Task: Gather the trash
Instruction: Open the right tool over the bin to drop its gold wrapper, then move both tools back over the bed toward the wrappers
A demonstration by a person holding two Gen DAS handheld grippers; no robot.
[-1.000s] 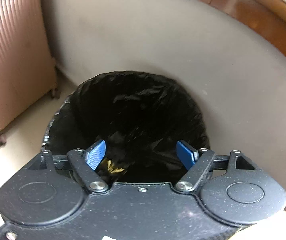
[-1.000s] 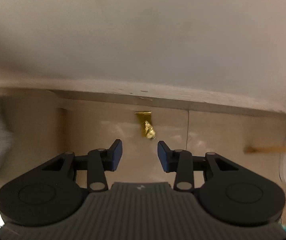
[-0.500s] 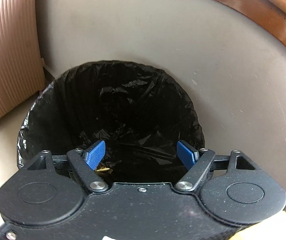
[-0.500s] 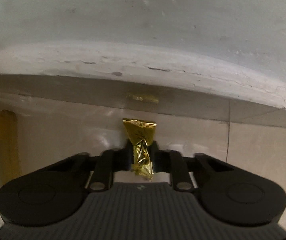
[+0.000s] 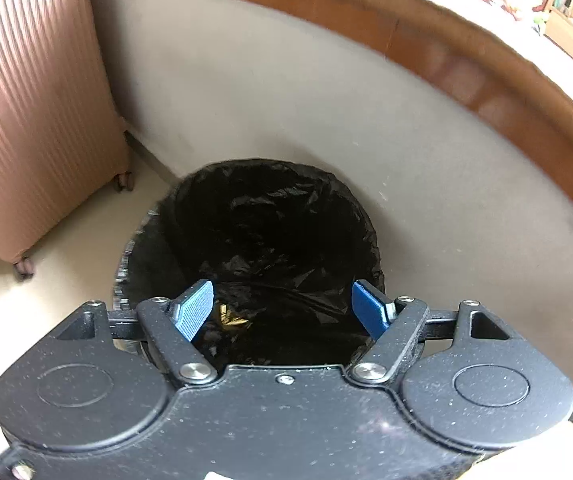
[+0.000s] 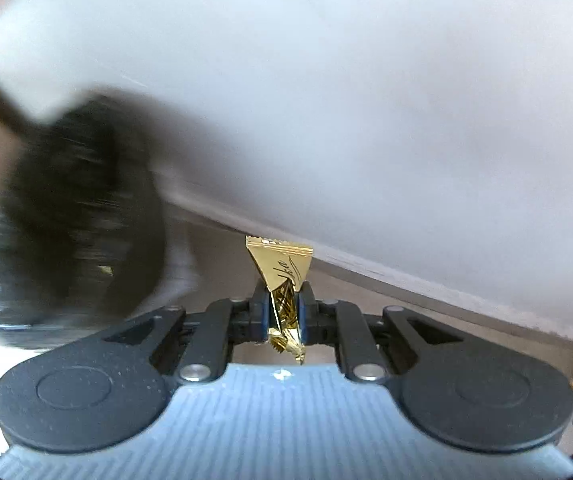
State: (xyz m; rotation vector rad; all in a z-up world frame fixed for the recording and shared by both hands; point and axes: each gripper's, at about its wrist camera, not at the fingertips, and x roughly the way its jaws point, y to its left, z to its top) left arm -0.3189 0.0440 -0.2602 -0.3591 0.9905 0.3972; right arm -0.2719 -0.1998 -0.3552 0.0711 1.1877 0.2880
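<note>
Blurring hides bin (image 6: 74,216); R gripper (image 6: 282,312) jaws clamped on gold wrapper (image 6: 282,276), L gripper (image 5: 282,308) jaws apart.

Even, soft indoor light, no hard shadows. Strong fisheye bending at edges of both views. Left wrist view mostly sharp, bin liner (image 5: 262,240) interior very dark. Right wrist view heavily motion-smeared at left; gold wrapper (image 6: 284,280) crisp, glinting.

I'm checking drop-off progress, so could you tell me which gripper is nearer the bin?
Left. The left gripper hovers open over the bin; the right gripper, clamping a gold wrapper, has the bin off to its left.
</note>
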